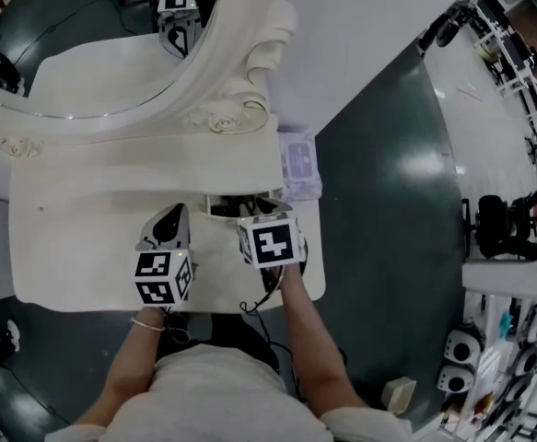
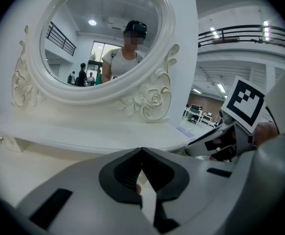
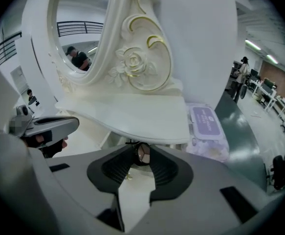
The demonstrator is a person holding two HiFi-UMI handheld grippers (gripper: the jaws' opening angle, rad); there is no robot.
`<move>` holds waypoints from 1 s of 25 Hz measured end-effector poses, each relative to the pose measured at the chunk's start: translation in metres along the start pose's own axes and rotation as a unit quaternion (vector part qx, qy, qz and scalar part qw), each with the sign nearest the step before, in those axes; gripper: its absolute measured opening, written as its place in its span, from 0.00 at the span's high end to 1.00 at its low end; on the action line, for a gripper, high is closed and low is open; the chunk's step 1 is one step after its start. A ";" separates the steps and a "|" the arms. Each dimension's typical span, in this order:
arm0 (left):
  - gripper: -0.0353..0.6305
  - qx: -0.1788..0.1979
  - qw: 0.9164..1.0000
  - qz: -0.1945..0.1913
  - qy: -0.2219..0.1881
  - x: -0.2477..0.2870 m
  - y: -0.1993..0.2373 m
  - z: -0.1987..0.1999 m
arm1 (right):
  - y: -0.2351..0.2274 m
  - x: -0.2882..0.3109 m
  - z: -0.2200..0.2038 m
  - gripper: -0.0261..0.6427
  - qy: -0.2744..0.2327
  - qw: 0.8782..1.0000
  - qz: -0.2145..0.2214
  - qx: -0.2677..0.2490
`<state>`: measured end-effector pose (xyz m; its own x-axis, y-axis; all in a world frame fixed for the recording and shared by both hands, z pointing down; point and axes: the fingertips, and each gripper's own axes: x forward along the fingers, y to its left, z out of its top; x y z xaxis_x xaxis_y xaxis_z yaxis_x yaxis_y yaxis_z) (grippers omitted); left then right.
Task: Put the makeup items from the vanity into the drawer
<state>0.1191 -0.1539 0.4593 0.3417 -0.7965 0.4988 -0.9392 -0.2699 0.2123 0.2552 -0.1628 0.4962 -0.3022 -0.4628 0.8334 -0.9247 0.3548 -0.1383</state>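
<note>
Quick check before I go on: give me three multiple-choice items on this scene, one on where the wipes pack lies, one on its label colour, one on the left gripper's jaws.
1. Where is the wipes pack?
A. At the right end of the vanity
B. At its left end
C. At its front middle

2. The pack's label is:
A. green
B. purple
C. red

3. The jaws of the left gripper are:
A. wide apart
B. clamped on the pack
C. together at the tips

Answers:
1 A: the head view shows the pack by the vanity's right edge.
2 B: the right gripper view shows a purple label.
3 C: the left gripper view shows the tips meeting, with nothing between them.
</note>
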 end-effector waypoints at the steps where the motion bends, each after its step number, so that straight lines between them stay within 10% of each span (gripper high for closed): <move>1: 0.94 0.001 1.000 -0.001 0.000 -0.001 -0.001 0.000 | -0.006 -0.003 0.002 0.79 -0.010 1.000 -0.011 0.004; 25: 0.94 0.025 0.999 0.007 -0.034 -0.069 0.037 0.008 | 0.078 -0.015 0.017 0.83 -0.104 0.995 0.003 0.005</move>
<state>0.0606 -0.1133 0.4260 0.3279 -0.8342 0.4433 -0.9447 -0.2844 0.1635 0.1836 -0.1417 0.4638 -0.3481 -0.6194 0.7037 -0.9247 0.3501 -0.1493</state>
